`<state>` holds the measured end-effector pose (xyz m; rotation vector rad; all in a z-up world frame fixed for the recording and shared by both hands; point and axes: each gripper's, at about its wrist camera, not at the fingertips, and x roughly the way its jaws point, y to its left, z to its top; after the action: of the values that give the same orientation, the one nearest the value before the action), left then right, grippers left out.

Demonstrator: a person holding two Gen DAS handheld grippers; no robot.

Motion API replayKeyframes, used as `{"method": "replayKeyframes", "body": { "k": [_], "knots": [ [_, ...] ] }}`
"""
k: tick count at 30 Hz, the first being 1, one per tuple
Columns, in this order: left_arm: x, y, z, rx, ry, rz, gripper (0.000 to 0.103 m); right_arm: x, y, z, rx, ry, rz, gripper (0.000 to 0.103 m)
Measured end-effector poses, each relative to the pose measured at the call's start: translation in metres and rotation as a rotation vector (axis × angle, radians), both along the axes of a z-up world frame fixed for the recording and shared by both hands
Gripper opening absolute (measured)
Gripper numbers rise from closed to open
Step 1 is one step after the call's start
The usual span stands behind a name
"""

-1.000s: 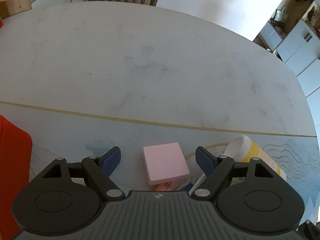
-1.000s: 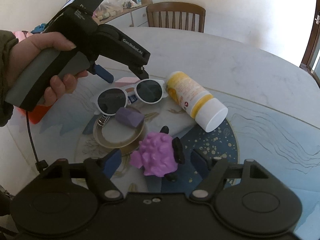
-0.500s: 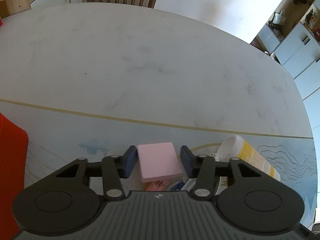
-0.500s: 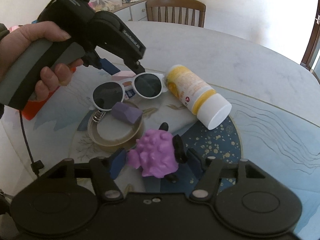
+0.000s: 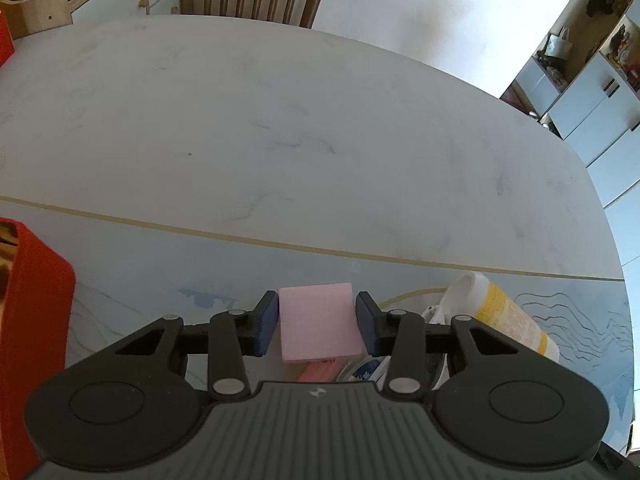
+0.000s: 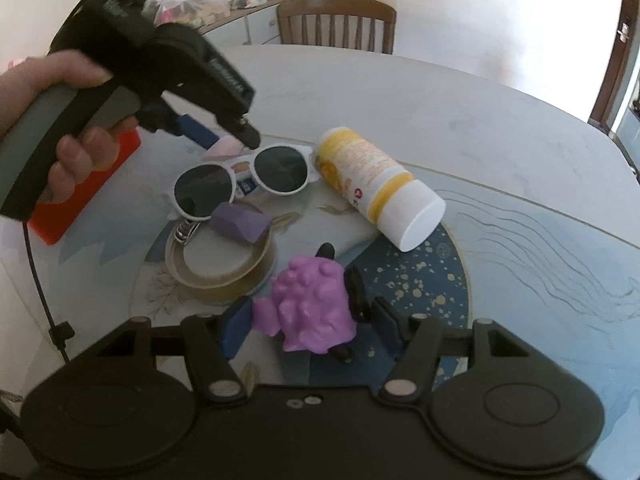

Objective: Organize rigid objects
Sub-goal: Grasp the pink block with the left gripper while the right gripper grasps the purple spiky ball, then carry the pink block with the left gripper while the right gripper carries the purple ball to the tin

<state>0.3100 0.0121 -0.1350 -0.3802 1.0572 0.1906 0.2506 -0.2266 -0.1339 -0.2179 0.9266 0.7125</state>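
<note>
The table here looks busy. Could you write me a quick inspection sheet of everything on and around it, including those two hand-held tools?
Surface: round pale marble-look table with a blue illustrated mat.
Job's things: pink block; purple bumpy toy; white sunglasses; yellow-and-white bottle lying on its side; purple chunk on a tape roll.
Clutter: red box at the table's left edge.
Grippers: left tool shut on the pink block; right tool closed on the purple bumpy toy.
Cables: black cord hanging below the left hand.
Surroundings: wooden chair, cabinets.
</note>
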Motion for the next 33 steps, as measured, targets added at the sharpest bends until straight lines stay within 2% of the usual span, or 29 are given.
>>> {"method": "replayKeyframes", "body": {
  "k": [9, 20, 29, 33],
  "knots": [
    [-0.015, 0.007, 0.011, -0.006, -0.038, 0.018, 0.041, -0.007, -0.013, 0.019, 0.063, 0.003, -0.042, 0.064],
    [-0.052, 0.013, 0.035, -0.038, -0.086, 0.011, 0.041, -0.031, -0.009, 0.052, 0.095, -0.014, -0.023, 0.064],
    [-0.095, 0.031, 0.063, -0.039, -0.148, -0.015, 0.041, -0.042, 0.017, 0.082, 0.134, -0.046, 0.017, 0.064],
    [-0.114, 0.044, 0.077, -0.005, -0.178, -0.006, 0.041, -0.047, 0.039, 0.094, 0.151, -0.06, 0.047, 0.064]
  ]
}}
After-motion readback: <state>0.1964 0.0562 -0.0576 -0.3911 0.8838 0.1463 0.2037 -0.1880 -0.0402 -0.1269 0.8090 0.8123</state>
